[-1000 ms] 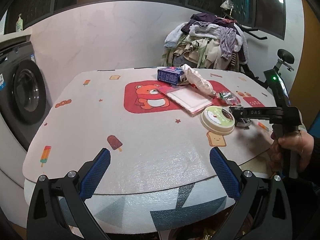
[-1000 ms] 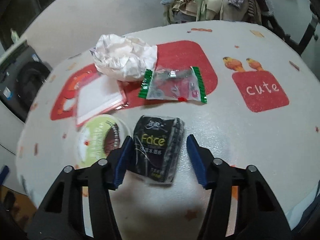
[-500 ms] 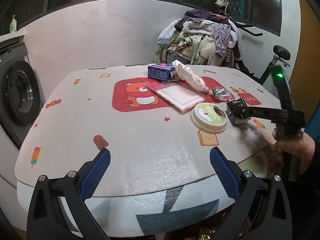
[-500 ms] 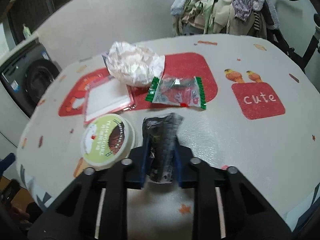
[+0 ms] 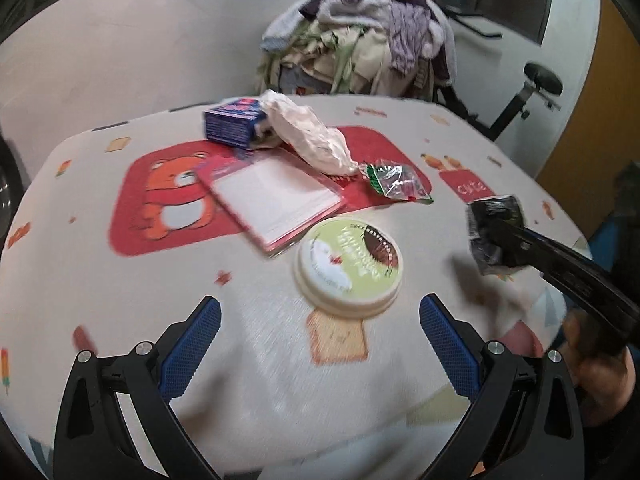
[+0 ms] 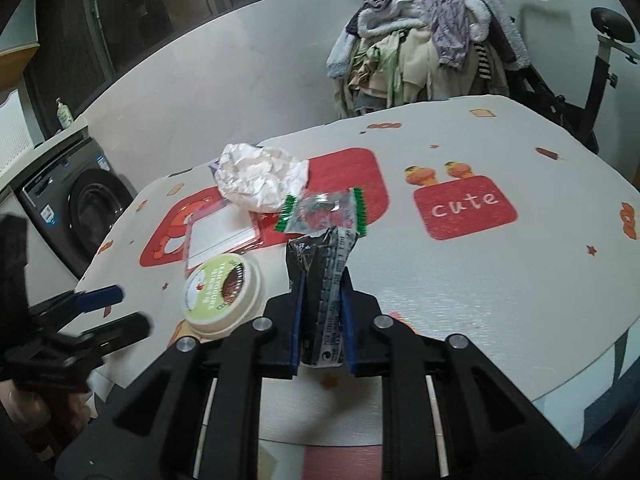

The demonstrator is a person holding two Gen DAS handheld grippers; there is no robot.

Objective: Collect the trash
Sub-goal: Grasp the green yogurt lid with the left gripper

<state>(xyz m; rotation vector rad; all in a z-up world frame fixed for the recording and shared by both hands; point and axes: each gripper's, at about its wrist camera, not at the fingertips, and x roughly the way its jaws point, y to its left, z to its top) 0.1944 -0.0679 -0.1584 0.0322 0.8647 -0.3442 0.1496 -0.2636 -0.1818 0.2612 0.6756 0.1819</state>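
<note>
Off the table [image 6: 460,280], right tongs [image 6: 322,316] now clamp, closing, the lifted black packet [image 6: 322,276]; left tongs [image 5: 320,344] apart.

Desk [image 5: 120,292] bare across lower left of left wrist frame, free passage there. Round lidded tub [image 5: 348,266] blocks centre; flat red-edged packet [image 5: 276,196], crumpled paper [image 5: 316,140], blue box [image 5: 234,122] crowd the upper middle. Right wrist view: right half around "cute" print [image 6: 466,206] open.

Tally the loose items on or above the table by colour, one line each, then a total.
Black: 1, tissue pack in right gripper
White: 1, crumpled paper
Green-edged clear: 1, wrapper
Pale green: 1, round tub
Blue: 1, box
Pink: 1, flat packet
Total: 6
</note>
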